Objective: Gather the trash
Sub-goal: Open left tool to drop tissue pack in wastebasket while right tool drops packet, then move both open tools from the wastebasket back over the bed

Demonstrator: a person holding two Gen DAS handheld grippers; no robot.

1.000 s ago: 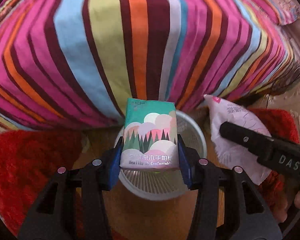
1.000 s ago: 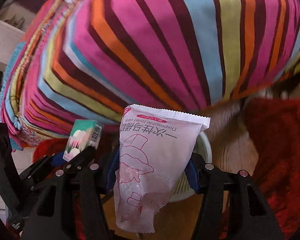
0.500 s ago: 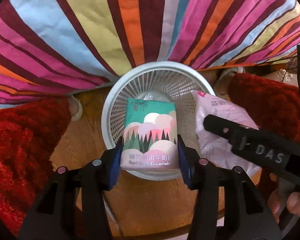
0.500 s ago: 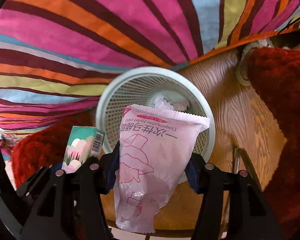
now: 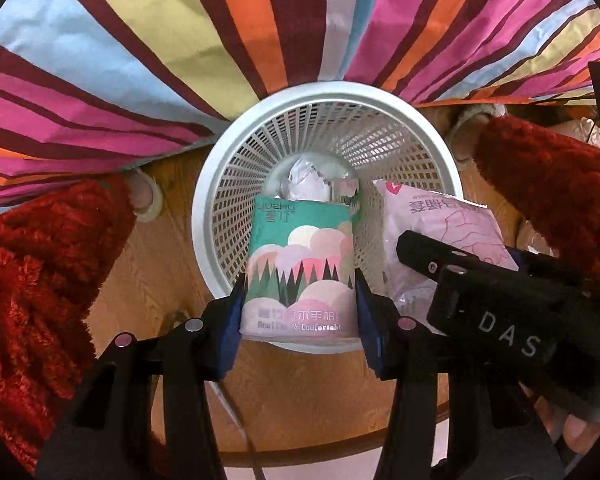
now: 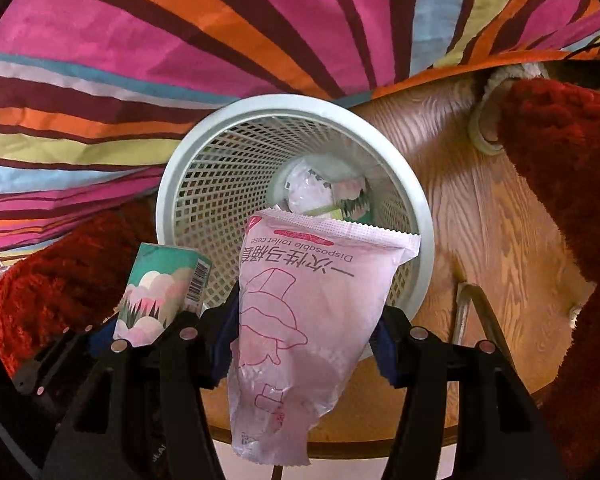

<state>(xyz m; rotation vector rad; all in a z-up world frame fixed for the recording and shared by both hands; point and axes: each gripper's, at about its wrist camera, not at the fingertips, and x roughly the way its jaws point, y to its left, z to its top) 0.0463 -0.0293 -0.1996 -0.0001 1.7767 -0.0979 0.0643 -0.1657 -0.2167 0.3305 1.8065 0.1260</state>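
Over the last second both grippers have come down until the white mesh basket (image 5: 326,104) sits right below them: the left gripper (image 5: 298,304) has its fingers clamped on the green tissue pack (image 5: 300,268), the right gripper (image 6: 306,332) on the pink sachet (image 6: 312,312). Both pieces now hang over the basket's mouth, so letting go looks next. The basket, with crumpled trash (image 6: 312,192) inside, stands on the wooden floor (image 6: 496,232) between red rugs (image 5: 40,280), against a striped bedcover (image 5: 140,60).
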